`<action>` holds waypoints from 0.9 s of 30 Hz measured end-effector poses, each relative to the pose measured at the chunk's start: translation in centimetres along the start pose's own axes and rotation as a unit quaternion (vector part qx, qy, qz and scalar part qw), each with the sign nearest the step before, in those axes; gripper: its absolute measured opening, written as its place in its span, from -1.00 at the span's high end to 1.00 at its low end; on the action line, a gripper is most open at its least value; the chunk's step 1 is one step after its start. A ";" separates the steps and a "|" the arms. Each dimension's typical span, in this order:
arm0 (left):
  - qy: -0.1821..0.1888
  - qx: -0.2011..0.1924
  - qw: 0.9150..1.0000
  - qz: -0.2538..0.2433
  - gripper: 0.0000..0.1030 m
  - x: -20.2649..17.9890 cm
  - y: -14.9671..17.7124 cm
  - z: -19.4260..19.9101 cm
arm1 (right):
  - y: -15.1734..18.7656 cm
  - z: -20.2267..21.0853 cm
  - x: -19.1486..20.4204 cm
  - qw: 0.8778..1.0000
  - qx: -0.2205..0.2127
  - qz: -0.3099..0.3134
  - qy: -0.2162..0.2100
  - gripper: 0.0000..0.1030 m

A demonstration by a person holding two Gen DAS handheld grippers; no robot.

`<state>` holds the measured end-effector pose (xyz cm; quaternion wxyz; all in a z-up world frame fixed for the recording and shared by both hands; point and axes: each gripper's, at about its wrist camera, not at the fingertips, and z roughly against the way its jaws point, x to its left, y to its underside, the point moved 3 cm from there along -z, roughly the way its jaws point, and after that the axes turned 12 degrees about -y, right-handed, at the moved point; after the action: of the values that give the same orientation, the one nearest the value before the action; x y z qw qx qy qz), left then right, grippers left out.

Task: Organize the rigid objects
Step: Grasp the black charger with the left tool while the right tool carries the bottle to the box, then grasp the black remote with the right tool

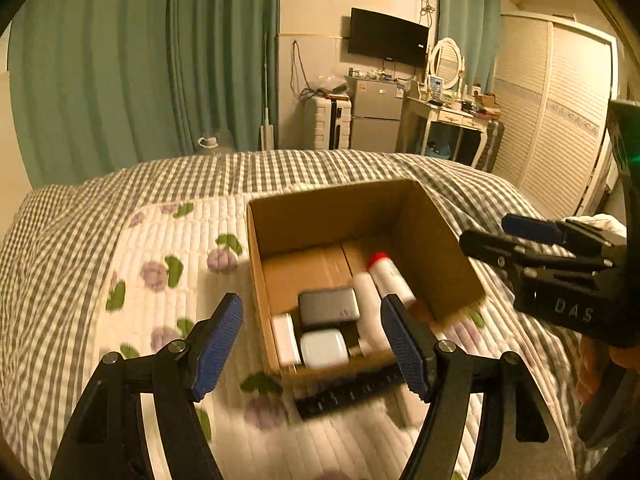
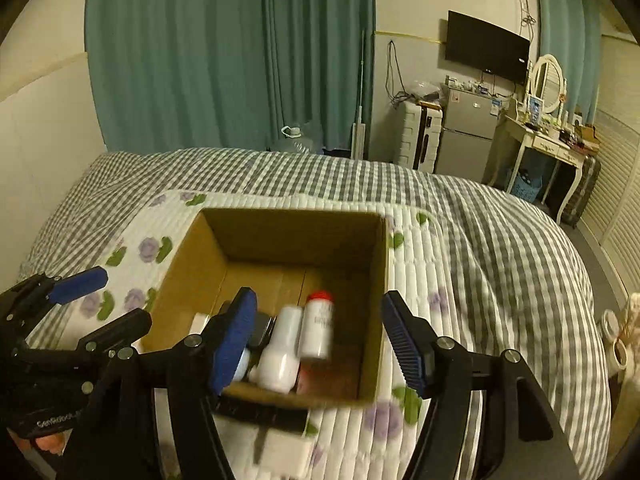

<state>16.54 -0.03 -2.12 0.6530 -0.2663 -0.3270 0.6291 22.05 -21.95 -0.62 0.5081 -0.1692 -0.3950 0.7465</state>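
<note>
Brown cardboard box [image 1: 436, 240] sits open on the floral quilted mat [image 1: 168, 248], holding a red-capped white bottle [image 2: 318, 330], a plain white bottle [image 2: 282, 350], a grey case [image 1: 329, 307] and a white case [image 1: 323, 347], while left gripper [image 1: 312, 344] and right gripper [image 2: 318, 340] hover above its near edge, fingers apart and empty.

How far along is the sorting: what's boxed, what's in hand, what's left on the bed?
Done: the cardboard box holds a red-capped bottle, a white bottle, a grey case and white cases.
In hand: nothing; left gripper and right gripper are open and empty.
Left: a dark flat object beside the box's near side, too blurred to identify.
</note>
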 end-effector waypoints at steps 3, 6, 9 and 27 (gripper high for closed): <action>0.001 0.009 1.000 0.002 -0.62 0.3 1.8 1.0 | 2.1 1.4 0.9 1.000 0.011 0.000 -0.002 -0.27; -0.008 0.032 0.999 0.001 -0.82 0.7 3.7 0.8 | 4.4 2.1 1.6 1.000 0.027 -0.001 -0.004 -0.29; -0.021 0.055 0.998 0.011 -0.83 1.5 6.0 0.1 | 6.6 1.8 2.3 0.999 0.051 0.017 -0.006 -0.29; -0.110 0.144 0.981 0.070 -0.83 5.7 14.8 -5.6 | 13.9 -10.1 6.8 0.955 0.196 0.214 -0.055 -0.29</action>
<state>11.21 7.04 -16.50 0.5990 -0.1209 -0.2837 0.7390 17.09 -14.09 -16.53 0.3370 -0.1055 -0.2234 0.9085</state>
